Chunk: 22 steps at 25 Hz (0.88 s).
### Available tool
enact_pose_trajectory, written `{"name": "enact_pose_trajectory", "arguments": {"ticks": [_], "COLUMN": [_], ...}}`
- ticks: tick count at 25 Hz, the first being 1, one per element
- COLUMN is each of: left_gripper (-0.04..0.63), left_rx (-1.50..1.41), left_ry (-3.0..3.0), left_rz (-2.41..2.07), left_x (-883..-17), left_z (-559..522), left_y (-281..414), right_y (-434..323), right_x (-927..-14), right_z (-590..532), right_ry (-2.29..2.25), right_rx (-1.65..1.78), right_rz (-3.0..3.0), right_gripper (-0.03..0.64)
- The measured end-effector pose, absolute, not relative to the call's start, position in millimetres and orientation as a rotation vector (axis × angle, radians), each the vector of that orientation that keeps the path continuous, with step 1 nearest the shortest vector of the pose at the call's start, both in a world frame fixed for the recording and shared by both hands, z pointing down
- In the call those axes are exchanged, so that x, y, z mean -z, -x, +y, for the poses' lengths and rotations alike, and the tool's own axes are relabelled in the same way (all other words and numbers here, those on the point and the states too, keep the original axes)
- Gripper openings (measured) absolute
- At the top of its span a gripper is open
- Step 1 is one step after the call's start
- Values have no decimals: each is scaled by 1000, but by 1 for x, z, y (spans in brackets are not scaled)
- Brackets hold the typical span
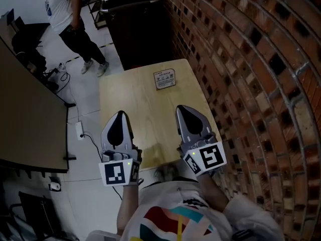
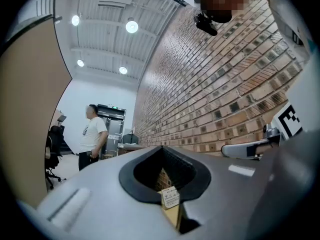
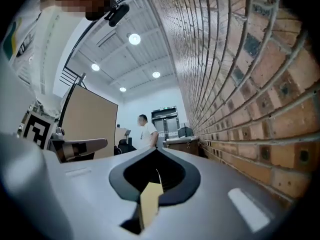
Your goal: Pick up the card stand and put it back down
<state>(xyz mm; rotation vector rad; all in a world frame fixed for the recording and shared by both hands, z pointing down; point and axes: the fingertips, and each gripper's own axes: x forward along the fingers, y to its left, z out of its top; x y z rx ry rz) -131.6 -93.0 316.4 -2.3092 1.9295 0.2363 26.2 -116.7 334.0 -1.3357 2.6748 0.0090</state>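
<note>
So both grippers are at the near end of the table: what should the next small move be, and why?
Probably open the right gripper and start it forward toward the card stand. The stand sits untouched at the far end of the table, closer to the right gripper than to the left gripper. Both grippers are shut and empty, so the jaws must part before any grasp.

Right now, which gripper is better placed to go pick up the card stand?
Probably the right gripper: the card stand stands far back on the table, nearer its tip than the left gripper. Both have shut jaws to open first.
</note>
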Motion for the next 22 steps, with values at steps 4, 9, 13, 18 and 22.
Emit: {"name": "enact_pose_trajectory", "arguments": {"ticks": [4, 9, 13, 18, 22], "left_gripper": [5, 5, 6, 6, 6], "left_rx": [-252, -269, -251, -315, -322], "left_ry": [2330, 2298, 2309, 2287, 2271], "left_rz": [1932, 1943, 1939, 1979, 1980], "left_x": [-319, -313, -316, -309, -304], "left_z": [-93, -93, -92, -92, -91], "left_y": [132, 136, 137, 144, 147], "right_y": [-26, -25, -22, -19, -20], "right_x": [-333, -333, -338, -344, -344], "right_z": [-123, -125, -124, -124, -125], "right_ry": [1372, 1394, 1390, 1378, 1377], "right_rx": [-107, -129, -116, -79, -64], "right_rz": [2711, 2717, 2732, 2741, 2740], "right_gripper": [2, 2, 2, 2, 2]}}
